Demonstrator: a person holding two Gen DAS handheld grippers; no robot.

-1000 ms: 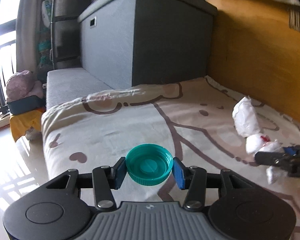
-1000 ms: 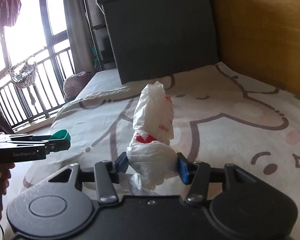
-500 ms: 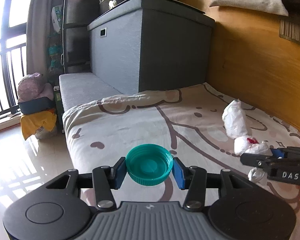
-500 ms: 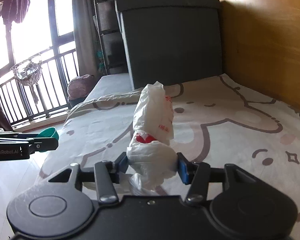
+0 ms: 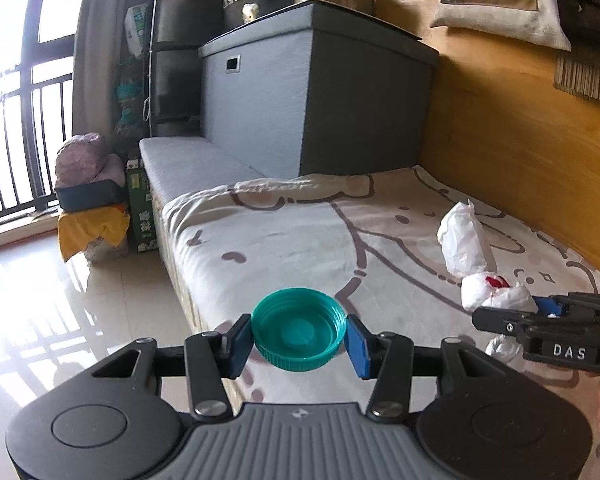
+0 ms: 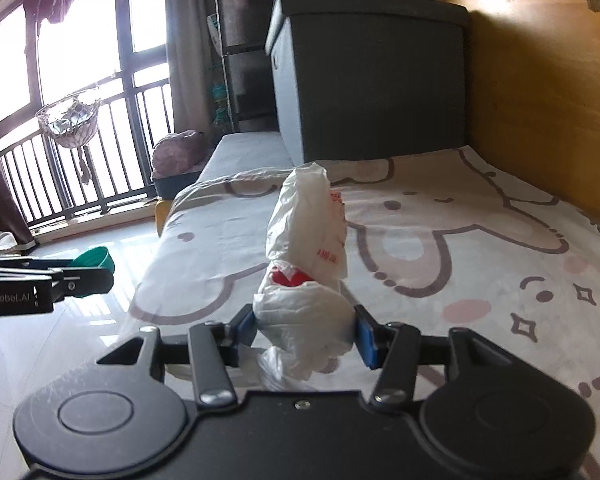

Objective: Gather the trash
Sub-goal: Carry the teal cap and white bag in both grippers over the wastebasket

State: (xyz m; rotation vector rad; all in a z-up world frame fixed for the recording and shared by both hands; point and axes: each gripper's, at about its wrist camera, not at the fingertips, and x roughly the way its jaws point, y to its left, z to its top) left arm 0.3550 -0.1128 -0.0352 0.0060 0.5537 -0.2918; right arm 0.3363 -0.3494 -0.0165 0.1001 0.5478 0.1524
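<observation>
Already both pieces of trash are in hand, so the coming move turns on where a bin lies, and neither view shows one.

From the left wrist camera, the left gripper (image 5: 299, 339) has its blue pads pressed against opposite sides of a round teal plastic bottle cap (image 5: 299, 329), open side up, held level. It hangs over the long outer edge of the bed with the cream cartoon-print sheet (image 5: 284, 240), with glossy floor tiles (image 5: 60, 312) to its left. Off to the right, over the middle of the sheet and nearer the wooden wall panel (image 5: 520, 152), the right gripper (image 5: 540, 312) comes in from the frame's edge holding a crumpled white plastic bag with red print (image 5: 466, 248), whose long axis rises away from the fingers.

From the right wrist camera, the right gripper (image 6: 305, 334) is clamped on the knotted lower bulge of the white bag (image 6: 306, 248); the rest stands up and leans forward, towards the grey fabric storage box (image 6: 364, 80) at the far end of the bed. The left gripper (image 6: 82, 276) appears at the left edge with the teal cap (image 6: 94, 258) over the floor.

My judgement: the left hand is the nearer to open floor, so it would likely reach any bin there first, with the right crossing the bed's outer edge.
</observation>
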